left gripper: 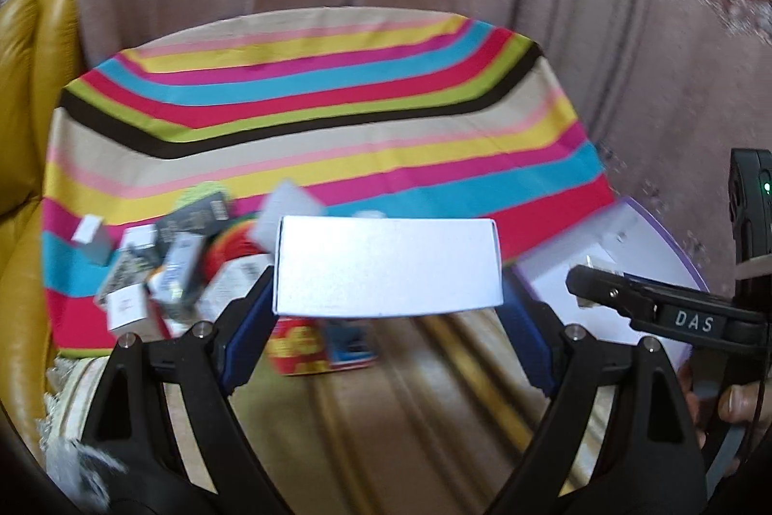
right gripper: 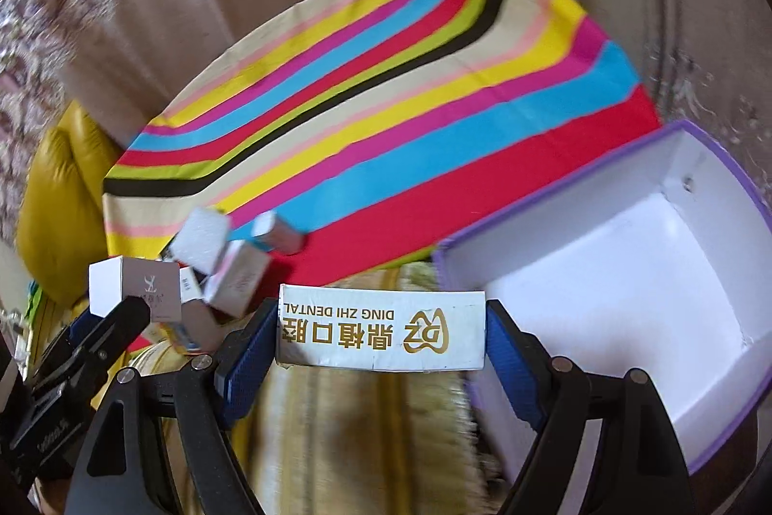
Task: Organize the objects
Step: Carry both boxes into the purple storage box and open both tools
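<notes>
Two boxes carried, one per gripper. Left gripper [left gripper: 388, 298]: pinched across a plain white box [left gripper: 388, 266] above the striped cloth's [left gripper: 337, 138] near edge. Right gripper [right gripper: 381, 339]: pinched a white box lettered DING ZHI DENTAL [right gripper: 381, 331] beside the purple-rimmed tray's [right gripper: 714, 158] left wall. Lettering legible only from right wrist.

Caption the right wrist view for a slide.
Right gripper holds a Ding Zhi Dental box beside the open purple-edged box.
</notes>
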